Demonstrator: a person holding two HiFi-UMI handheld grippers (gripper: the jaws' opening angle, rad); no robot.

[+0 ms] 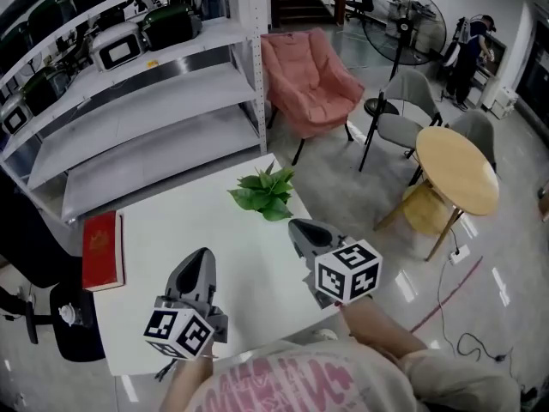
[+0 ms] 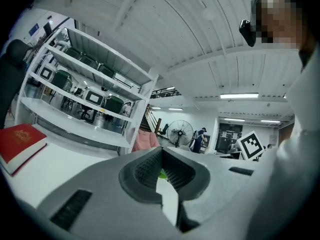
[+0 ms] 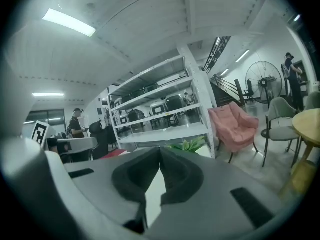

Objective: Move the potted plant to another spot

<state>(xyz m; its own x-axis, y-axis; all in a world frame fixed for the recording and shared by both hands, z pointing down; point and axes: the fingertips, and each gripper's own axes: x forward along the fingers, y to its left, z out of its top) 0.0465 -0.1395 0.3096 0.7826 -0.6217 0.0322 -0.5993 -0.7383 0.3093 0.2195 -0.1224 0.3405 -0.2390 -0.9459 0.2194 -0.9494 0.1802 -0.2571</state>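
The potted plant (image 1: 264, 191), a small bunch of green leaves, stands near the far right corner of the white table (image 1: 171, 230). My left gripper (image 1: 203, 256) hovers over the near part of the table, shut and holding nothing, well short of the plant. My right gripper (image 1: 298, 227) is at the table's right edge, just in front of the plant, shut and empty too. In the right gripper view the plant (image 3: 189, 145) shows just past the closed right gripper (image 3: 160, 149). In the left gripper view only a sliver of green shows behind the closed left gripper (image 2: 161, 150).
A red book (image 1: 101, 249) lies on the table's left edge. White shelving (image 1: 129, 101) stands behind the table, with a pink armchair (image 1: 313, 80) beside it. To the right are a round wooden table (image 1: 459, 168) and grey chairs (image 1: 407, 114). A black office chair (image 1: 51, 316) is at left.
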